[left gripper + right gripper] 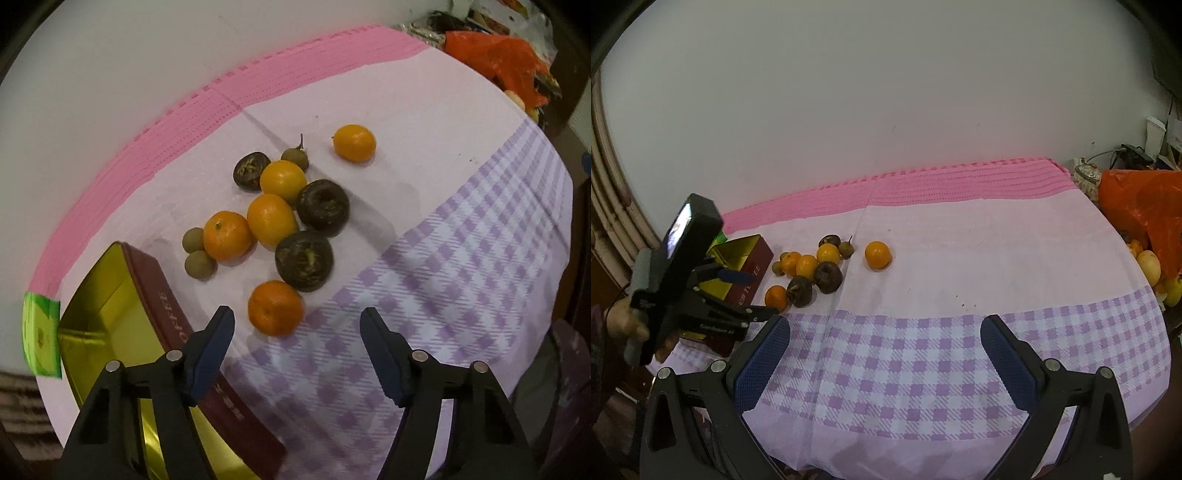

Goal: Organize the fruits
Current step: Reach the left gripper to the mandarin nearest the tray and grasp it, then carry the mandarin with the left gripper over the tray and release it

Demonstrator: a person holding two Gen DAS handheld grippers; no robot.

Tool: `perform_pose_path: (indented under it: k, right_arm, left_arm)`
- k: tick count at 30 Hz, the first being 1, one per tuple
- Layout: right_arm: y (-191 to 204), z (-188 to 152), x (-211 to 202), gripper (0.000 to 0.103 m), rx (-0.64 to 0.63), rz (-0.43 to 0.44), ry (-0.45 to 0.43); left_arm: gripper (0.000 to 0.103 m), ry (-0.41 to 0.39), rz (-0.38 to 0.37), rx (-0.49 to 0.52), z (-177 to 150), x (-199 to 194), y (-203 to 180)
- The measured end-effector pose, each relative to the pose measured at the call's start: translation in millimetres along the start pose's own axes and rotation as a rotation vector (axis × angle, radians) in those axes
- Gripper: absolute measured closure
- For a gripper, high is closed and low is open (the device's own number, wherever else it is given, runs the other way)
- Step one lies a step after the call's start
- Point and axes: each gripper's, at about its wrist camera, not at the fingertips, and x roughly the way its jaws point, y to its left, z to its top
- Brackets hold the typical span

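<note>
A pile of fruit lies on the pink cloth: several oranges, three dark brown fruits and small greenish-brown ones. The nearest orange sits just ahead of my open, empty left gripper. One orange lies apart at the back. An open maroon tin with a gold inside stands left of the pile. My right gripper is open and empty over the checked cloth, well right of the pile. The left gripper shows in the right wrist view beside the tin.
A white wall runs behind the table. An orange plastic bag and more fruit sit at the right edge. A green box stands left of the tin. The table edge is near my right gripper.
</note>
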Motion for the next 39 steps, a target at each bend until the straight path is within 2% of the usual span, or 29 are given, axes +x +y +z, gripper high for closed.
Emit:
perform_pose_path:
  k: [4, 9, 11, 13, 16, 21, 24, 29, 35, 39]
  right_arm:
    - [0.3, -0.8, 4.3, 0.000, 0.003, -0.001, 0.012]
    - [-0.2, 0.6, 8.9, 0.000, 0.004, 0.001, 0.031]
    - [-0.4, 1.0, 10.0, 0.000, 0.003, 0.000, 0.032]
    - [-0.6, 0.8, 11.7, 0.000, 0.001, 0.000, 0.037]
    - [-1.9, -1.3, 12.8, 0.000, -0.002, -0.001, 0.046]
    - [-2.9, -3.3, 12.0, 0.000, -0.006, 0.002, 0.046]
    - [1.0, -5.5, 15.7, 0.000, -0.024, 0.006, 0.058]
    - [9.6, -9.7, 18.7, 0.000, -0.067, 0.009, 0.071]
    - [17.4, -16.9, 25.8, 0.000, -0.088, 0.033, 0.086]
    - [24.7, -23.7, 32.1, 0.000, -0.104, 0.079, 0.113]
  left_arm:
    - [0.043, 0.025, -0.008, 0.037, 4.6, 11.6, 2.1]
    - [0.049, 0.065, -0.001, 0.049, 5.8, 32.9, 4.0]
    - [0.064, 0.070, -0.013, 0.014, 2.5, 37.4, 8.4]
    - [0.064, 0.045, -0.025, -0.028, -3.0, 34.8, 13.2]
    - [0.065, -0.005, 0.023, -0.101, -15.2, 22.1, 13.6]
    - [0.065, -0.124, 0.040, -0.303, -51.4, -31.7, 9.0]
    - [0.065, -0.167, 0.071, -0.349, -64.8, -57.5, 1.8]
    - [0.064, -0.198, 0.126, -0.413, -59.6, -80.9, -2.7]
    - [0.064, -0.211, 0.153, -0.484, -75.5, -98.4, 10.0]
    - [0.064, -0.220, 0.181, -0.514, -85.7, -102.9, 20.8]
